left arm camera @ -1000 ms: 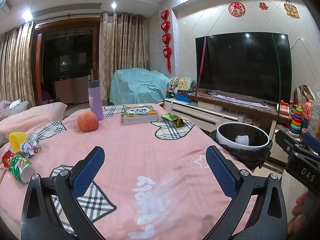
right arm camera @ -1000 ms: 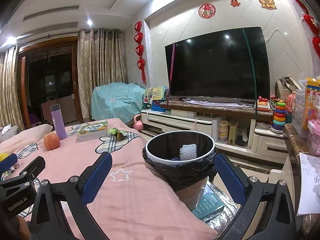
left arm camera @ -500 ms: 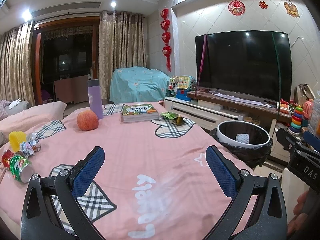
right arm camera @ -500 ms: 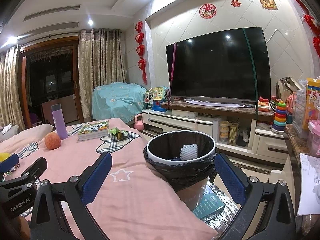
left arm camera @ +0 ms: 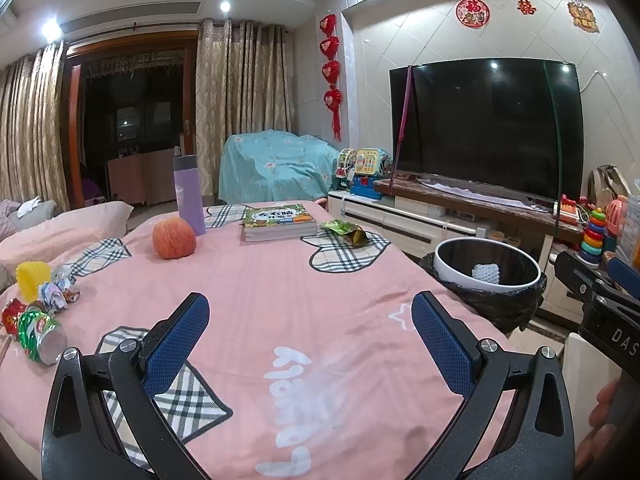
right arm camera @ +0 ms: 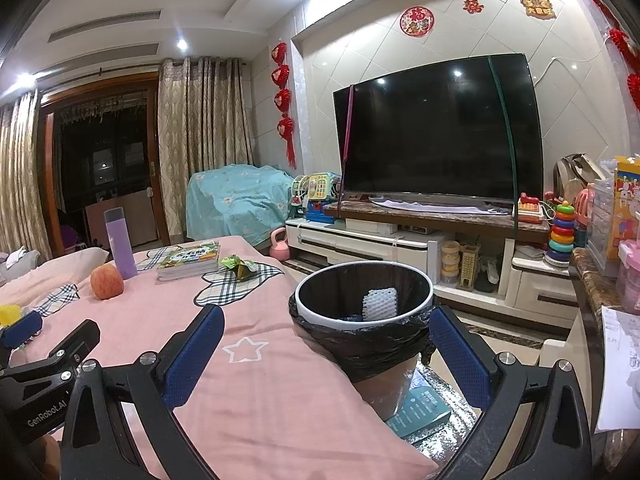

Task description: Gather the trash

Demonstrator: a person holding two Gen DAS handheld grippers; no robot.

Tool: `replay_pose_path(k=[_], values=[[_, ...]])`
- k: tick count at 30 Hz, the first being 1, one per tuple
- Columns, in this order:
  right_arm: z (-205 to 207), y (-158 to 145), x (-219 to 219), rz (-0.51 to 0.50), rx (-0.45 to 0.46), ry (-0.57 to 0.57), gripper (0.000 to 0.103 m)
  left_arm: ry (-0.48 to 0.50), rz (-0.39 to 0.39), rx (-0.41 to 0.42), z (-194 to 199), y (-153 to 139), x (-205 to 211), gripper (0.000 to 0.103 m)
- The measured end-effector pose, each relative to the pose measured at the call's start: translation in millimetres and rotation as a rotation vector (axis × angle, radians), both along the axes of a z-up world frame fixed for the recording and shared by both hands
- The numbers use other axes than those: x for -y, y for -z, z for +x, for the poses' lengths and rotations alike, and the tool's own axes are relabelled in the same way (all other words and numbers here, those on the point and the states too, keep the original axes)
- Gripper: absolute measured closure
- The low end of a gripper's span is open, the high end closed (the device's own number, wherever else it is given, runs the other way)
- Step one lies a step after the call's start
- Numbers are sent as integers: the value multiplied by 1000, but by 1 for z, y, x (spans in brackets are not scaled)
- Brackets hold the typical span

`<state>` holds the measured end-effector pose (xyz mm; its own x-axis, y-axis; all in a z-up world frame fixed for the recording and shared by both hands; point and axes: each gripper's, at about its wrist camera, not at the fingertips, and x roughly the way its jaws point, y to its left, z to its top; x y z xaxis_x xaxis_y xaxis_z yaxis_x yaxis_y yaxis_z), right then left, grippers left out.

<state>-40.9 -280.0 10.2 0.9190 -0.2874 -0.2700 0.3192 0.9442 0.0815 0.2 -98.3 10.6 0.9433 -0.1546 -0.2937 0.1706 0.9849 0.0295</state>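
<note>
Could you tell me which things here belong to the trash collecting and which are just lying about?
Belongs to the job:
- crushed can
- crumpled wrappers
- yellow foam net
- green snack packet
- lined trash bin holding white foam net
- left gripper, right gripper, both open and empty

Just lying about:
- apple
- purple bottle
- books

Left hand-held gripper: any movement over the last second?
Yes, slightly. The left hand-held gripper has risen or tilted down a little: the fixed black television sits a touch higher in its view.
</note>
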Motion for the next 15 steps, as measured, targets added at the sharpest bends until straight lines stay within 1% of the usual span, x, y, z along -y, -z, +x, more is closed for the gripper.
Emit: replay_pose_path(k=[15], values=[[2,1,2,8,-5,-3,0,10,6,-10,4,3,-1,0]])
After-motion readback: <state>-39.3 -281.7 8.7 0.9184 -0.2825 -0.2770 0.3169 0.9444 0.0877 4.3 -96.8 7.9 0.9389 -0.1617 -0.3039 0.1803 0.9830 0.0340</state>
